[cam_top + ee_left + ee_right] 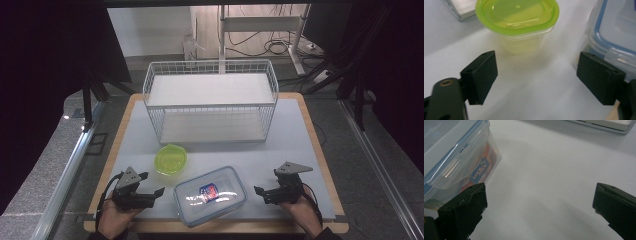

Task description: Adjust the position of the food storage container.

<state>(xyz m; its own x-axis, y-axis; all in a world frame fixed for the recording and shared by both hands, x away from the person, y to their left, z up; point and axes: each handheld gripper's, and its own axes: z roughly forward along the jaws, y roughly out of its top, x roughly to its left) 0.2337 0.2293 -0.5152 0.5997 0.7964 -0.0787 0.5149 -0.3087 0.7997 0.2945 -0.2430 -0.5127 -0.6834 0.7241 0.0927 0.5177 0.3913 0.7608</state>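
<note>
Clear rectangular plastic box, blue-rimmed lid: table 6 o'clock, side label reads "LOCK". Green-lidded round tub at its 11 o'clock. Left gripper, right gripper: jaws apart, empty, flanking box.

Both grippers are matt black. The left gripper and the right gripper each carry a grey three-cornered plate on top and trail a black cable. Their jaws end in blocky black pads; one arm seems to hold a brass-coloured screw hole.
</note>
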